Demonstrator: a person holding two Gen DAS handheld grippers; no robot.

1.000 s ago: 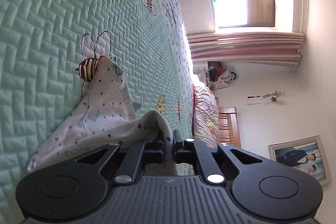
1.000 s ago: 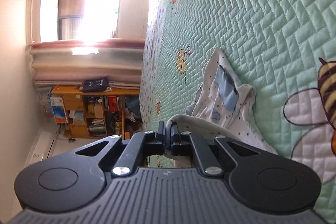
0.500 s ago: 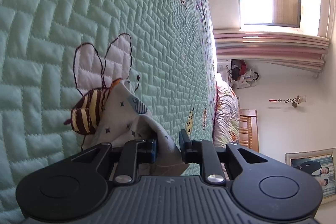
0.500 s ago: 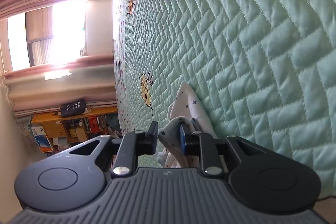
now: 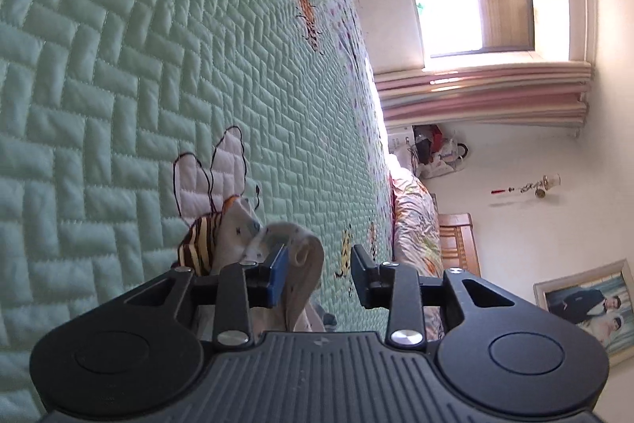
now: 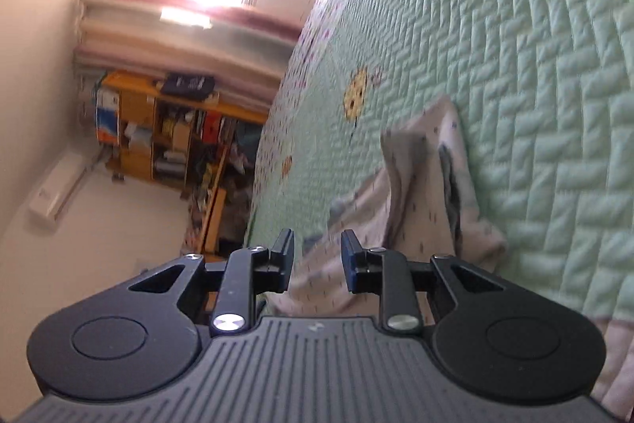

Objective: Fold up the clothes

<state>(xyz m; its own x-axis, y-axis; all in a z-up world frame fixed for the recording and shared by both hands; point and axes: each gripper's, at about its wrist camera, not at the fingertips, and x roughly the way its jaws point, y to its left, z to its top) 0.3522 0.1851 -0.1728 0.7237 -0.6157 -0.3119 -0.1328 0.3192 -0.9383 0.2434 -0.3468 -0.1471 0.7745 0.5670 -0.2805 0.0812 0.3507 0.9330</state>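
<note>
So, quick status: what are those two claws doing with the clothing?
Left gripper open, cloth edge beside one finger. Right gripper open. Patterned white garment lying rumpled on green quilt. Nothing in the way.

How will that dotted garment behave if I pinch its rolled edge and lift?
The garment looks thin and floppy: it lies in soft humps and creases on the quilt, so it will probably sag. The edge curls by itself between the open left claw fingers, so it may unroll. It is likely light; a push would probably bunch it.
</note>
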